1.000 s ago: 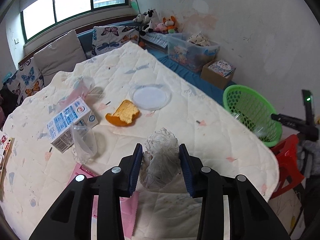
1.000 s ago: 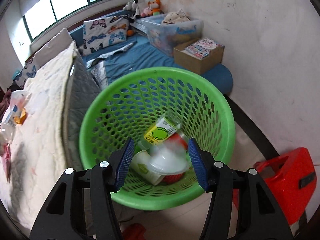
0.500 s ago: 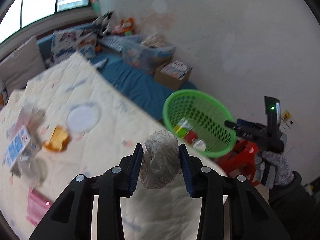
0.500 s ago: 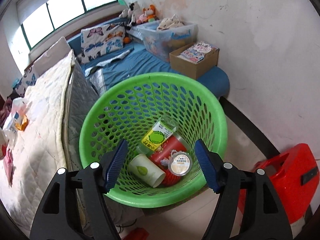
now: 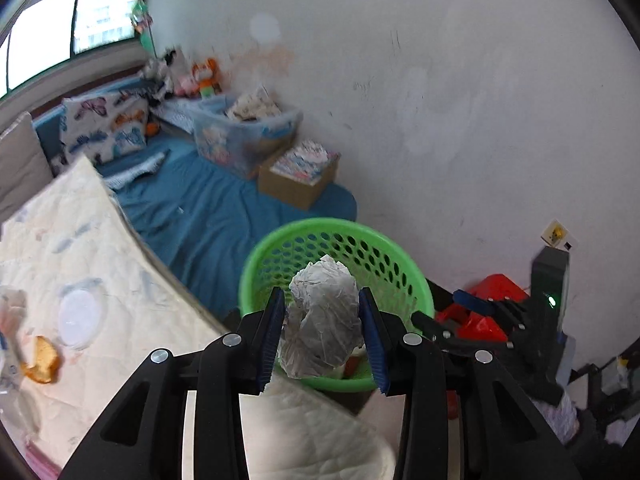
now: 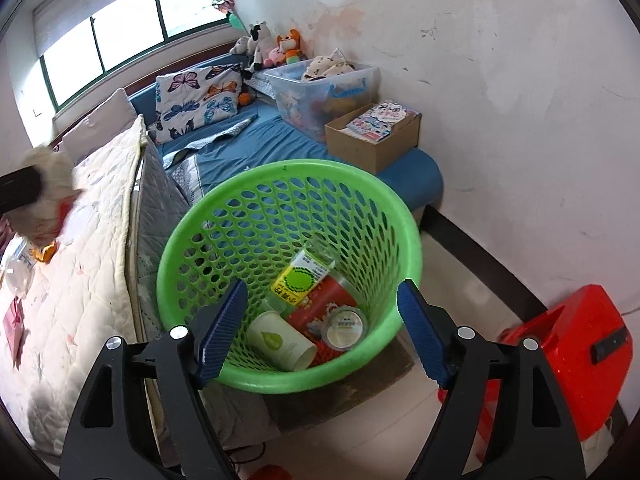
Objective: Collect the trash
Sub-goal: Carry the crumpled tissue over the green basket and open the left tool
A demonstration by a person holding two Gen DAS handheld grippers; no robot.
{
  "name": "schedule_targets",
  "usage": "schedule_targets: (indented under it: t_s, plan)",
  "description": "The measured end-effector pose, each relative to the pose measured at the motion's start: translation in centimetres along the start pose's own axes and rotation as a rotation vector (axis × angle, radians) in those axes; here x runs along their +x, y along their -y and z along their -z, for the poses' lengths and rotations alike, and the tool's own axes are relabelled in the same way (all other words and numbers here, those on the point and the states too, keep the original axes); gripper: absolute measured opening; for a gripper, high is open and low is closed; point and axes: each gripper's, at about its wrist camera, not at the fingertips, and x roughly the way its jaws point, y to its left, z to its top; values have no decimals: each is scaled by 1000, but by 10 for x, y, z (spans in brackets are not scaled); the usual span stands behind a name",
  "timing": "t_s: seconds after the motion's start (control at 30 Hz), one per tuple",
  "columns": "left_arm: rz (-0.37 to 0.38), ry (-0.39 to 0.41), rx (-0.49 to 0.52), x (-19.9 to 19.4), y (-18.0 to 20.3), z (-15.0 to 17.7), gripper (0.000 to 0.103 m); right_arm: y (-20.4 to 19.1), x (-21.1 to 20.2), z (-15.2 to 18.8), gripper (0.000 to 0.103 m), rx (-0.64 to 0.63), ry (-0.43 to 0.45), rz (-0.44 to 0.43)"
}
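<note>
My left gripper (image 5: 322,334) is shut on a crumpled white paper ball (image 5: 322,320) and holds it over the near rim of the green mesh basket (image 5: 384,252). My right gripper (image 6: 320,328) is open and empty above the same basket (image 6: 280,184), which holds a paper cup (image 6: 280,342), a yellow-green carton (image 6: 300,282), a red tub and a clear lidded cup (image 6: 344,326). The paper ball also shows at the left edge of the right wrist view (image 6: 46,184). An orange peel (image 5: 42,360) and a clear round lid (image 5: 78,316) lie on the quilted bed.
The cream quilt (image 5: 100,280) covers the bed beside the basket. A blue mattress (image 6: 260,140), a clear storage box (image 6: 324,84) and a cardboard box of books (image 6: 376,132) stand behind it along the white wall. A red stool (image 6: 576,356) stands at right.
My left gripper has carried the paper ball rightward from over the bed to over the basket's near rim. My right gripper has opened wider and drawn back from the dropped lidded cup.
</note>
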Motion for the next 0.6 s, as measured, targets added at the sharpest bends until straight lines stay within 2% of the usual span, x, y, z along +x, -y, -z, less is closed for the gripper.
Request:
schedule_targets:
  t_s: [0.1, 0.2, 0.27, 0.43, 0.5, 0.53, 0.6]
  plan:
    - [27, -76, -8, 28, 3, -6, 43, 4, -1, 3, 77, 1, -6, 10]
    - [22, -164, -18, 58, 6, -7, 47, 6, -1, 5, 77, -1, -11, 19]
    - [20, -193, -22, 73, 6, -6, 57, 7, -1, 7, 77, 2, -10, 21]
    - [45, -201, -73, 80, 1, 0, 62, 8, -2, 9, 77, 5, -15, 11]
    - [43, -186, -74, 71, -1, 4, 64, 6, -4, 9, 77, 1, -14, -2]
    - [32, -171, -78, 63, -4, 7, 68, 4, -6, 9, 77, -4, -12, -6]
    - [28, -146, -85, 49, -9, 10, 69, 0, -9, 9, 77, -12, -4, -17]
